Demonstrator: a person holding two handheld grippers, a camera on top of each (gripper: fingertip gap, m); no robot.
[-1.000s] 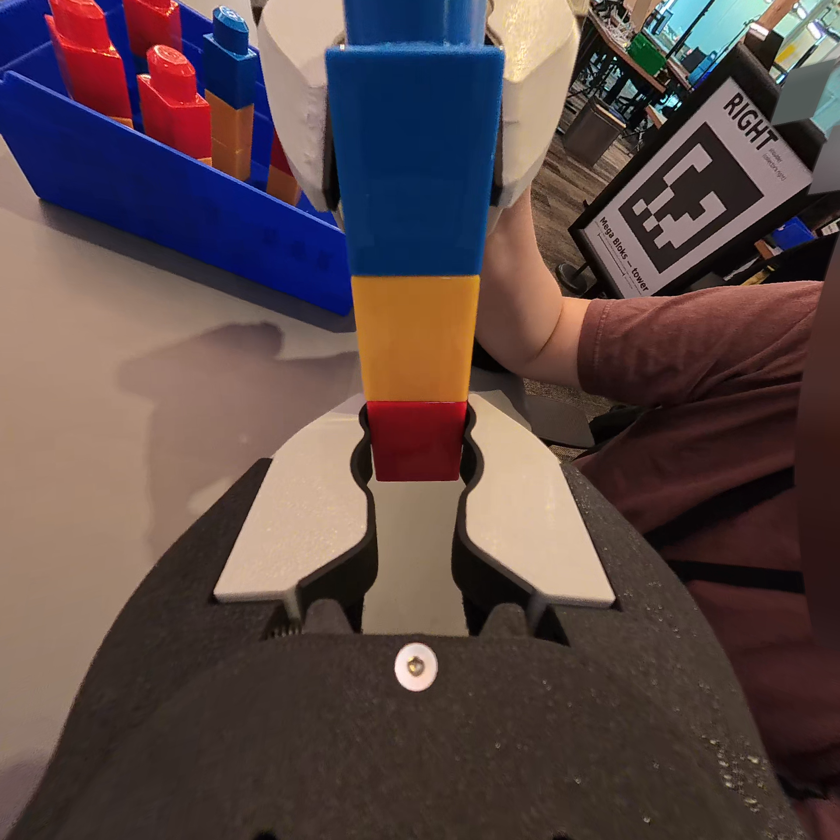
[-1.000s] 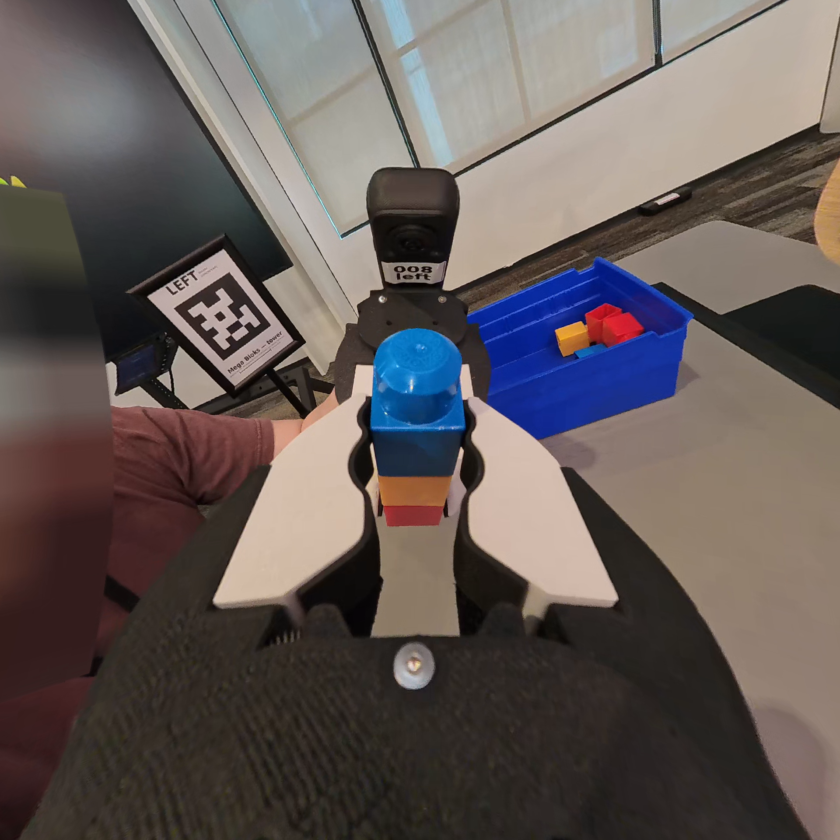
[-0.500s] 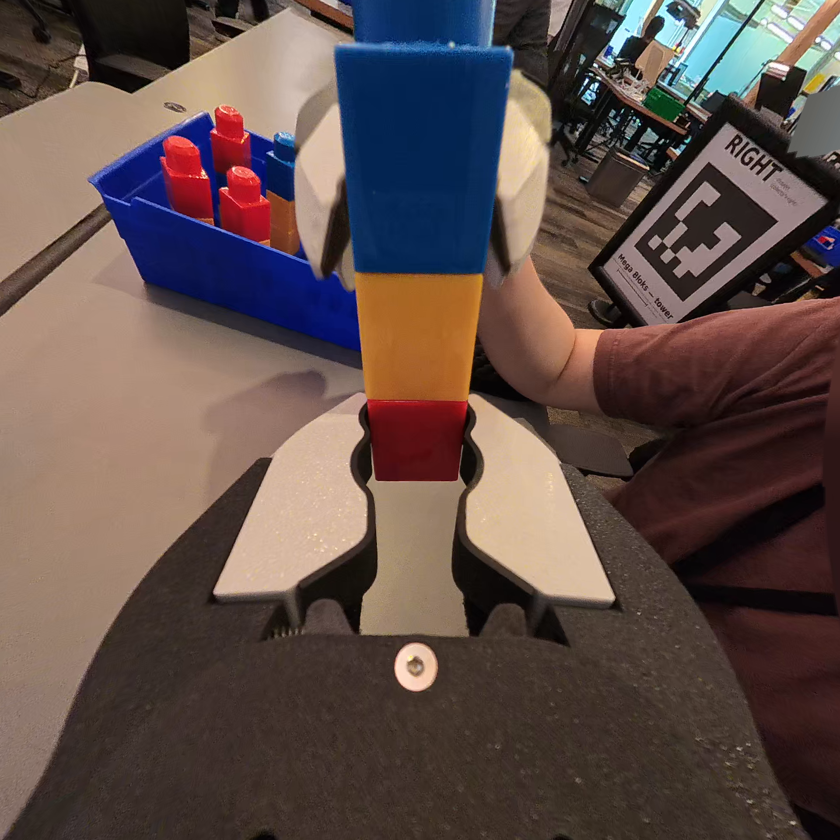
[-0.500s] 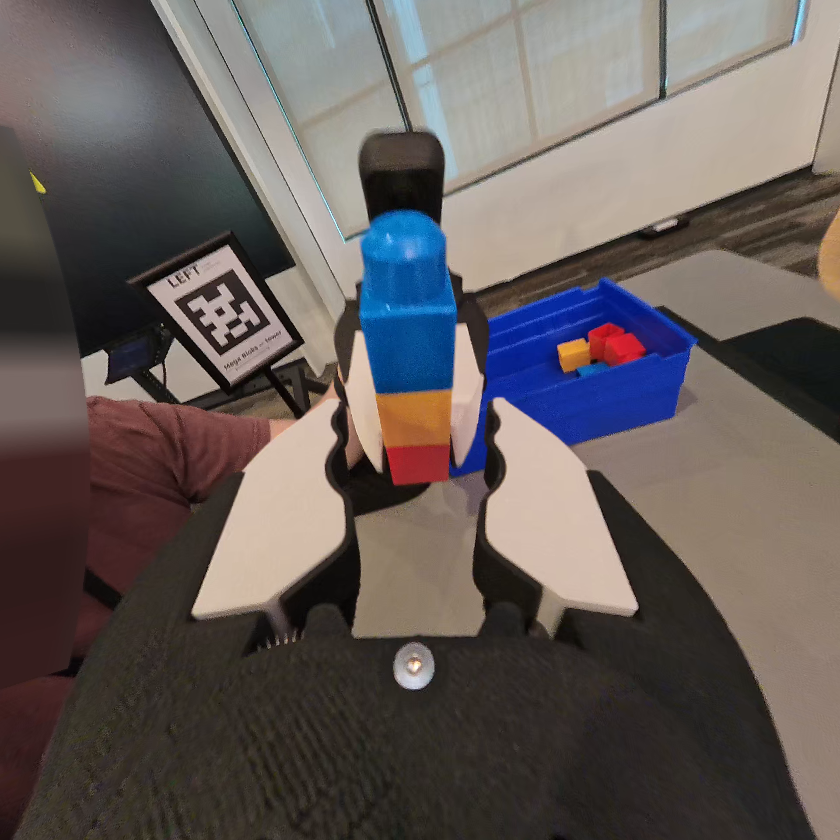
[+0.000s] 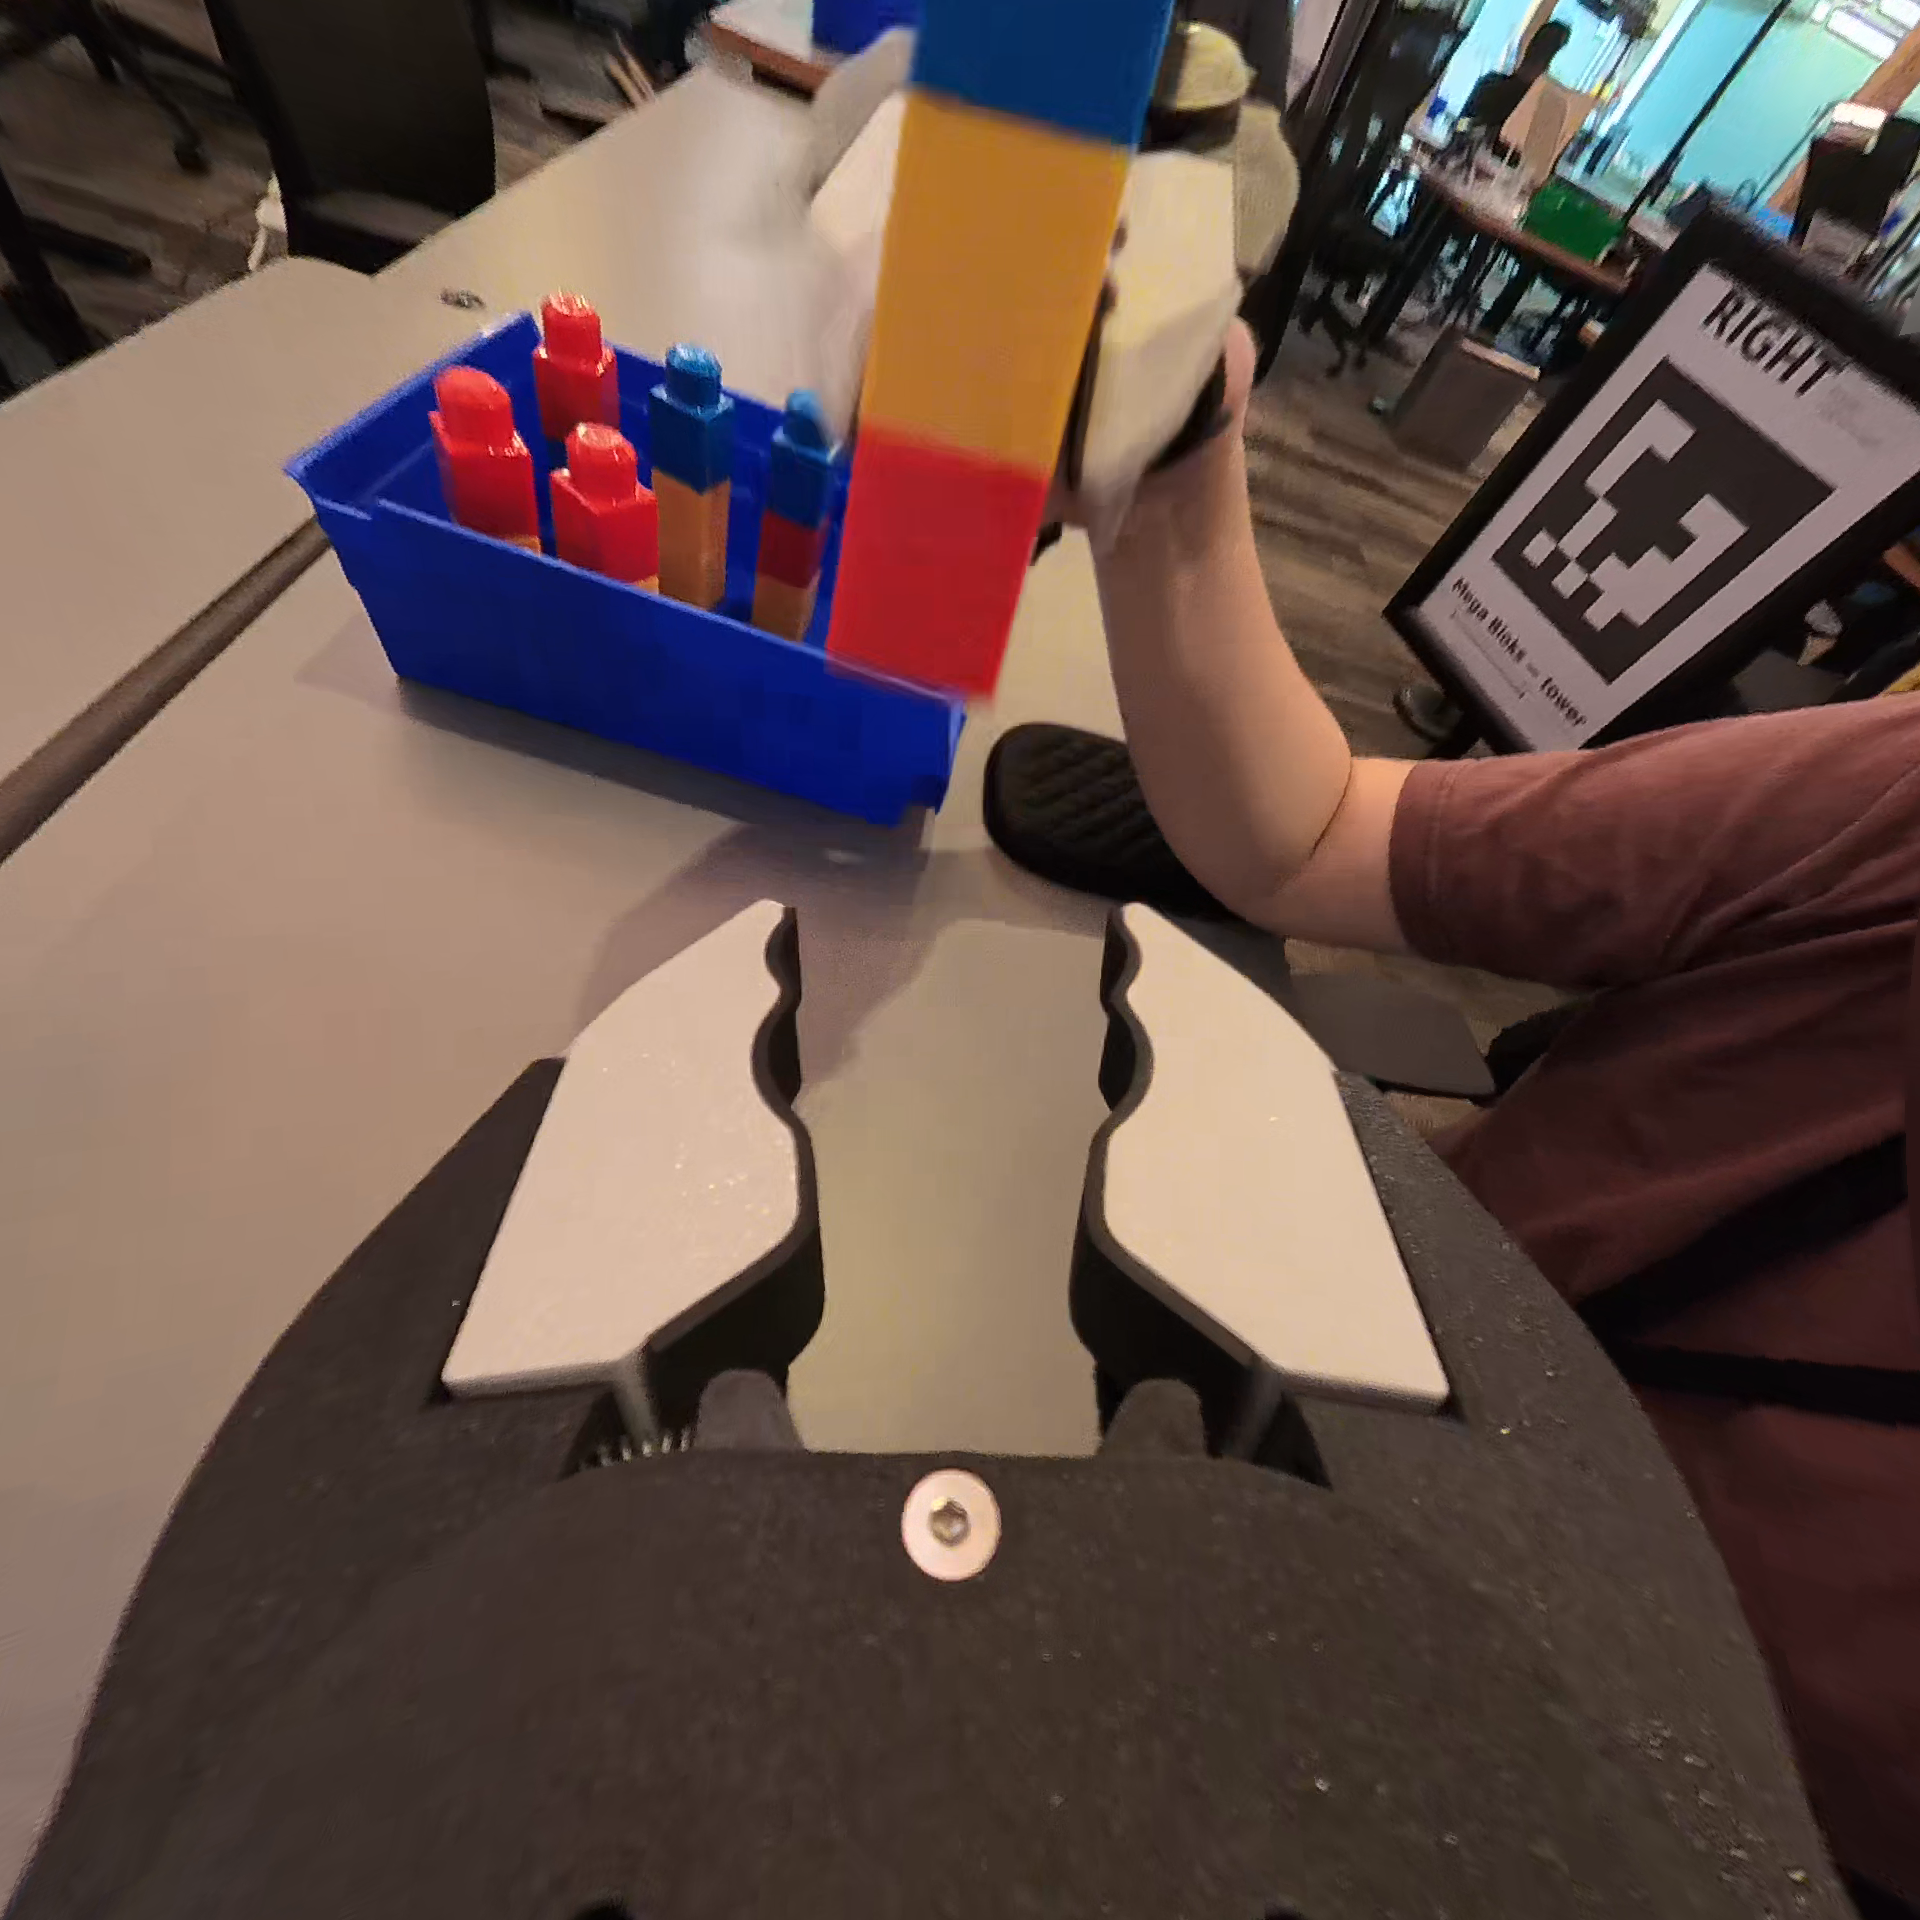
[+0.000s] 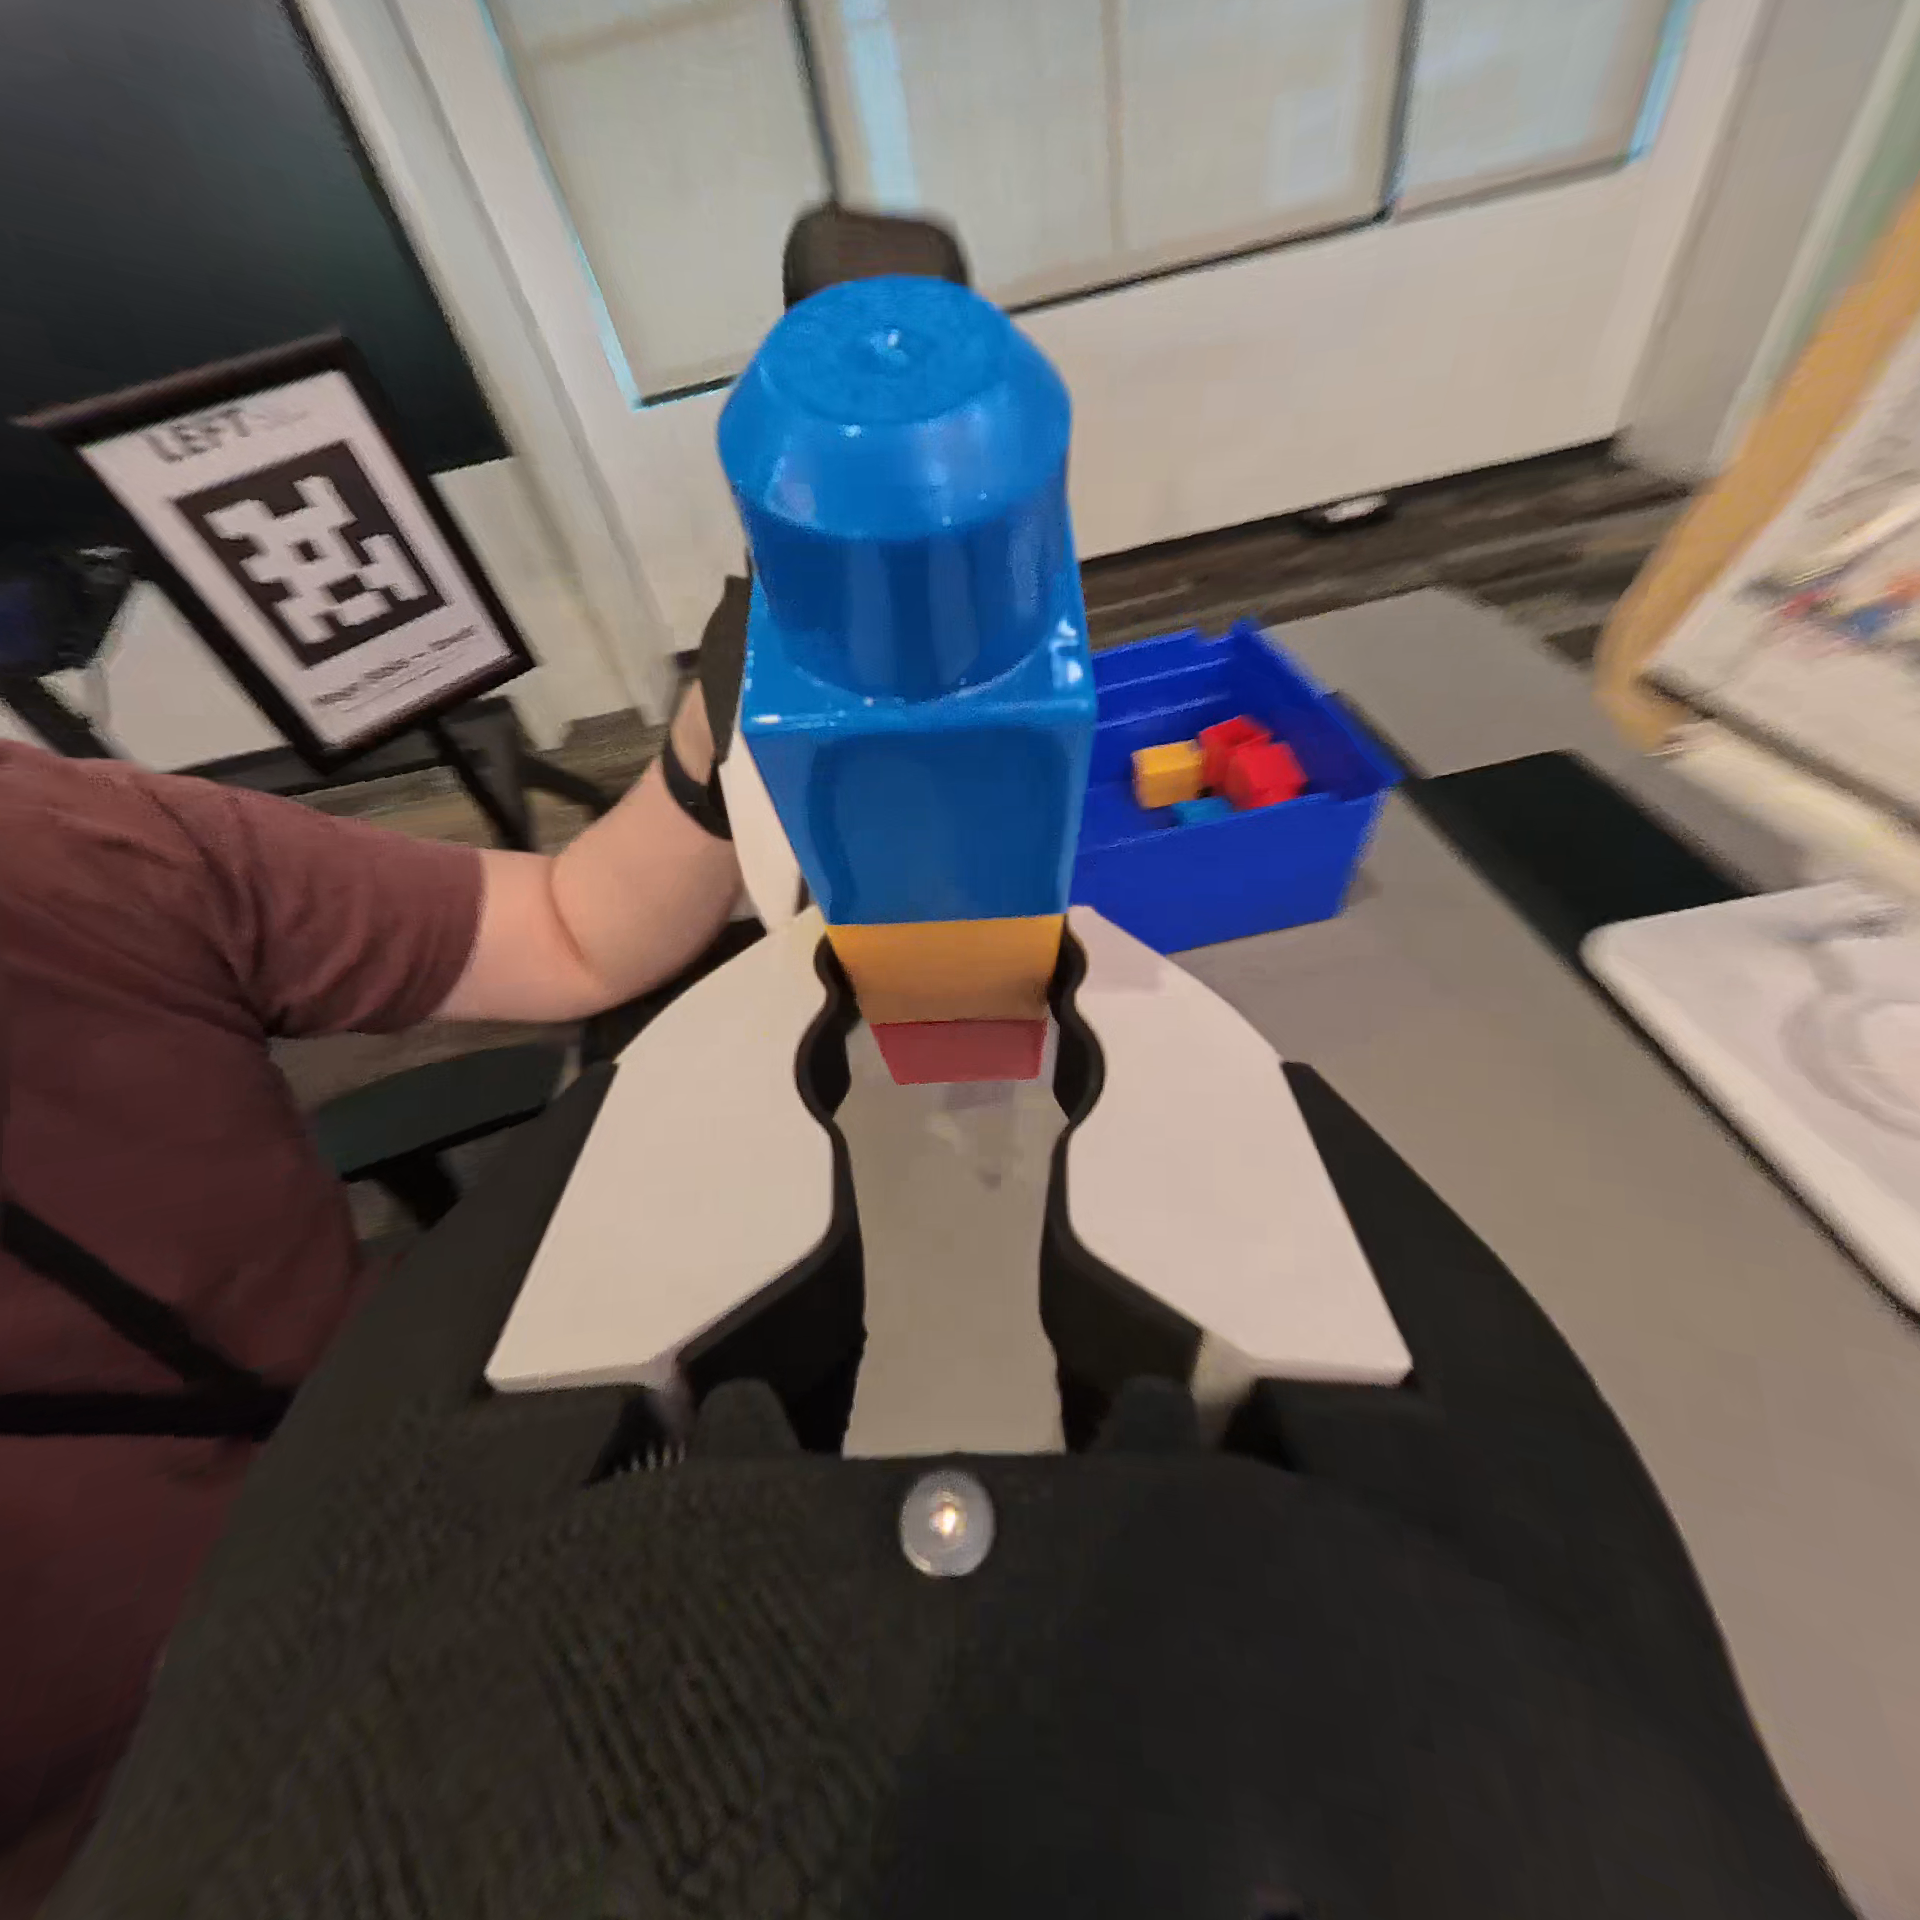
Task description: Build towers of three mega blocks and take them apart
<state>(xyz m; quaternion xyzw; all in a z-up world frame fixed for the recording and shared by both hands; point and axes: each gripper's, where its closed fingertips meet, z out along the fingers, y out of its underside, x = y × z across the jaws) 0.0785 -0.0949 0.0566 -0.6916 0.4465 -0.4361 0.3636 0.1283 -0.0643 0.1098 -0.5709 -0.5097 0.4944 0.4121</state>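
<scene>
A three-block tower (image 6: 914, 790), blue on top, yellow in the middle, red at the bottom, is in my right gripper (image 6: 945, 966). Its pads press on the yellow block (image 6: 951, 971). In the left wrist view the tower (image 5: 987, 312) hangs blurred above the near end of a blue bin (image 5: 623, 644), with the right gripper's white fingers (image 5: 1169, 312) around the yellow block. My left gripper (image 5: 951, 920) is open and empty over the grey table (image 5: 260, 987), well short of the tower.
The blue bin holds several upright towers (image 5: 592, 499). A second blue bin (image 6: 1226, 883) holds loose blocks. A black pad (image 5: 1081, 810) lies by the person's arm (image 5: 1226, 727). Marker signs stand at both sides, and a white tray (image 6: 1766, 1039) lies at the right. The gap from one gripper's tips to the other's is roughly 7 centimetres.
My left gripper let go of the red block, opened and drew back. My right gripper opened off the blue block, then shut on the yellow block and moved the tower toward the bin of towers.
</scene>
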